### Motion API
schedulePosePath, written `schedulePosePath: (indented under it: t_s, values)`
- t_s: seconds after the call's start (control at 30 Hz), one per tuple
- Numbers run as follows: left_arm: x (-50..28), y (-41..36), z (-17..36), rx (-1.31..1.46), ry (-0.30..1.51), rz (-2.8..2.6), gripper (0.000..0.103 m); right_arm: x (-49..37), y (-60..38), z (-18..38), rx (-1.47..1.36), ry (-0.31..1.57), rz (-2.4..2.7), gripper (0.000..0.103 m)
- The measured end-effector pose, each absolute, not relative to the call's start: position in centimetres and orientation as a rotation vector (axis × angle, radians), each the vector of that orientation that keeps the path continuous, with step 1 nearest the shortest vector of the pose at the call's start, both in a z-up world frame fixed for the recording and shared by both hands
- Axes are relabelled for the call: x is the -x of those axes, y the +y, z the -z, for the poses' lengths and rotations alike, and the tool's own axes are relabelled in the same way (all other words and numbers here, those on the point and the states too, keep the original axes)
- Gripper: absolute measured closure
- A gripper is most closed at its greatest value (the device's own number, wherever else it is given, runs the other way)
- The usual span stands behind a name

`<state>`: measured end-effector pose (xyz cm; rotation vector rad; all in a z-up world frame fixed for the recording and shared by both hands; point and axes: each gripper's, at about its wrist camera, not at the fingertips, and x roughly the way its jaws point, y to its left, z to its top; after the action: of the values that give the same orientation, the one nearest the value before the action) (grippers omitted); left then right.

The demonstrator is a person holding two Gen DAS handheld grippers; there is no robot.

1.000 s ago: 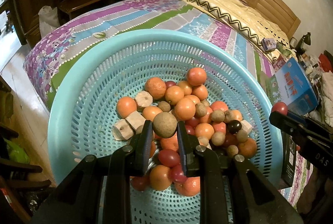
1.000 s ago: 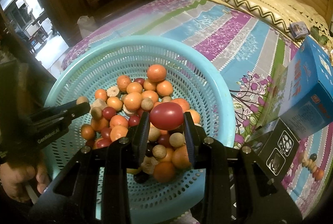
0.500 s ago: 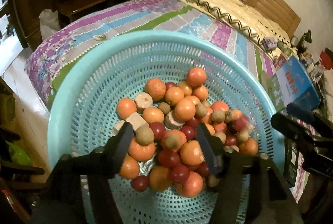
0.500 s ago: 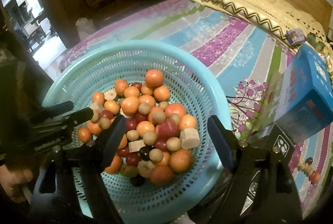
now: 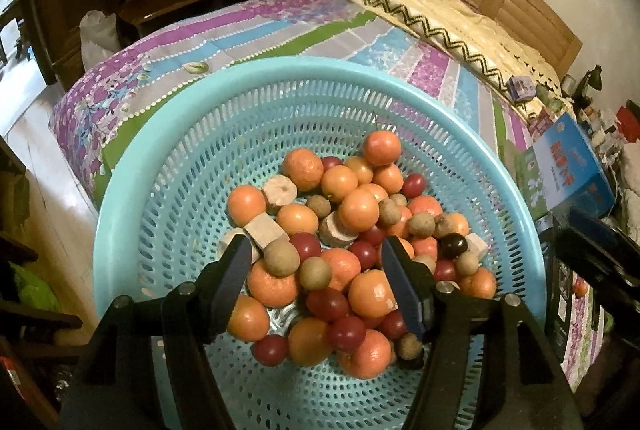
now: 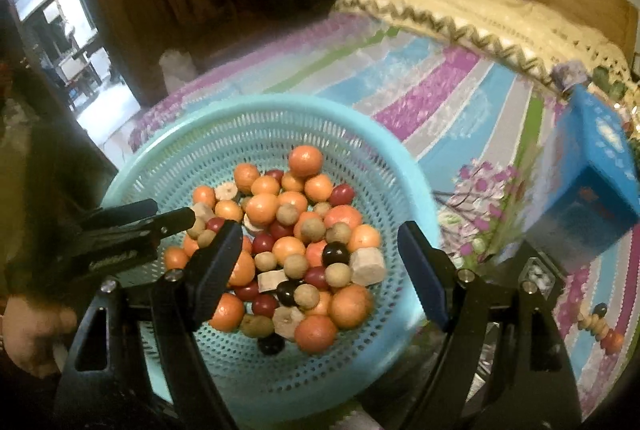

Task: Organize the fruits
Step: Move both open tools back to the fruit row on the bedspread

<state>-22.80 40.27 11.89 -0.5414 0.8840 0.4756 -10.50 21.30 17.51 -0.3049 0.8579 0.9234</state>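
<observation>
Below both spread, empty jaws: heaped oranges and red, brown fruits point(image 5: 340, 250) in perforated turquoise plastic basket point(image 5: 168, 166). Left gripper point(image 5: 316, 270) just opened, right gripper point(image 6: 320, 258) too. Risk: loose round fruit rolling, pile shifting under a careless grab.

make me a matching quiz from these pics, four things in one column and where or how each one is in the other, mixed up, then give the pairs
Things
1. left gripper
2. turquoise basket
3. blue box
4. dark round fruit

Places or states
A. stands on the striped bedspread, off to the right of the basket
B. jaws apart, nothing pinched, above the fruit pile
C. lies in the pile among the oranges and the red fruits
D. sits on the bed, holding all the loose fruit

Pairs: 1-B, 2-D, 3-A, 4-C
</observation>
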Motion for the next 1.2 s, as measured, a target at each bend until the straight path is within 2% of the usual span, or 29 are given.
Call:
schedulePosePath:
  t_s: [0.17, 0.33, 0.47, 0.5, 0.53, 0.73, 0.8, 0.83, 0.87, 0.93, 1.2]
  values:
    - [23.1, 38.7, -13.4, 0.537, 0.798, -0.465, 0.029, 11.5, 15.2, -17.7, 0.266, 0.771, -0.86, 0.022]
    - [21.8, 34.6, -15.4, 0.525, 0.712, -0.377, 0.026, 10.8, 7.9, -15.3, 0.22, 0.811, -0.732, 0.022]
    - [20.4, 28.7, -18.0, 0.446, 0.605, -0.284, 0.023, 11.0, 2.0, -13.9, 0.183, 0.817, -0.623, 0.022]
    - [19.9, 26.9, -18.6, 0.417, 0.583, -0.244, 0.016, 11.1, 0.3, -13.5, 0.179, 0.809, -0.592, 0.022]
    - [19.4, 24.6, -19.2, 0.391, 0.567, -0.176, 0.013, 11.2, -0.8, -13.4, 0.176, 0.804, -0.569, 0.021]
    - [15.5, 13.1, -19.1, 0.231, 0.655, 0.111, 0.013, 10.1, -8.8, -11.3, 0.095, 0.841, -0.418, 0.021]
    - [14.1, 10.0, -18.1, 0.202, 0.704, 0.165, 0.013, 8.9, -11.3, -10.6, 0.051, 0.863, -0.377, 0.032]
    - [13.5, 8.9, -17.6, 0.202, 0.727, 0.185, 0.013, 8.1, -12.7, -10.2, 0.02, 0.876, -0.358, 0.043]
    - [12.8, 7.8, -16.8, 0.207, 0.757, 0.2, 0.013, 7.3, -13.9, -9.8, -0.008, 0.886, -0.348, 0.049]
    - [11.7, 6.7, -15.5, 0.216, 0.803, 0.21, 0.013, 5.0, -15.8, -9.0, -0.039, 0.899, -0.324, 0.052]
    - [8.5, 5.0, -10.6, 0.231, 0.93, 0.157, 0.013, -4.7, -18.0, -5.5, -0.009, 0.907, -0.294, 0.052]
